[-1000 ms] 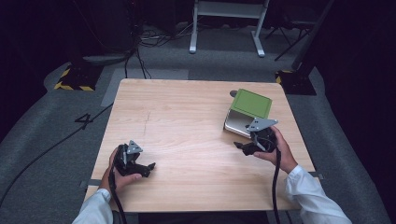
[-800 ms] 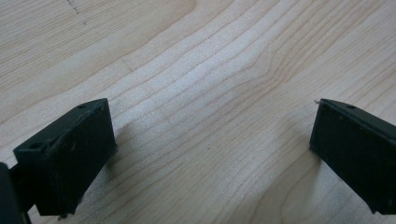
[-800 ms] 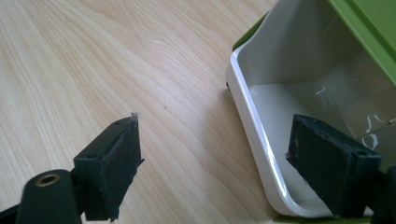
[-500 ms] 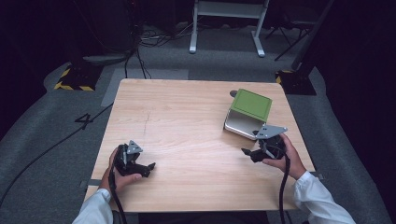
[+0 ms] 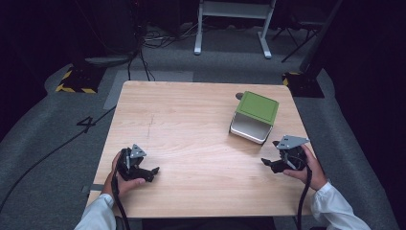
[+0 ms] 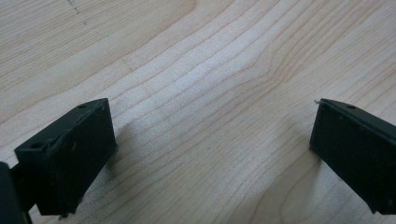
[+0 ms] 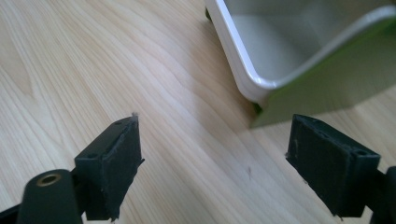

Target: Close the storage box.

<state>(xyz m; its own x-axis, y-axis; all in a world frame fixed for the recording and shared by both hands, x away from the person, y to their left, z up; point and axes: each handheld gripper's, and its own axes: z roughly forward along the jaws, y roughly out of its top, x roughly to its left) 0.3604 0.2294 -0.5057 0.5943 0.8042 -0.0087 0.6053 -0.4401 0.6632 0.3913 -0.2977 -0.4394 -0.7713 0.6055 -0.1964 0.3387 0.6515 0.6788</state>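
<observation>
**Both claws released, low over the table; green bin lies on its side at right**

Left claw [image 5: 152, 171] sits near the table's [image 5: 191, 124] front-left corner, held in the left hand [image 5: 125, 175]. Its jaws are spread wide in the left gripper view, with bare wood grain between them and nothing gripped. Cable trails off the front edge.

Right claw [image 5: 269, 163] is near the front-right edge, held in the right hand [image 5: 306, 167], with the grey three-cornered plate on top. In the right gripper view its jaws stand wide apart, empty, just above the wood.

Green bin [image 5: 254, 116] lies tipped on its side in the right half of the table, just beyond the right claw but apart from it. White-rimmed opening faces the person's side; a green wall faces up. The right gripper view shows the bin [image 7: 299, 51] close ahead: pale grey-white interior, rounded white rim, green outer wall resting on the table. Nothing visible inside.

White sleeves at both wrists. Floor behind the table: grey carpet, cables, a painted "4" [image 5: 86, 123], and a white stand frame [image 5: 233, 24].
</observation>
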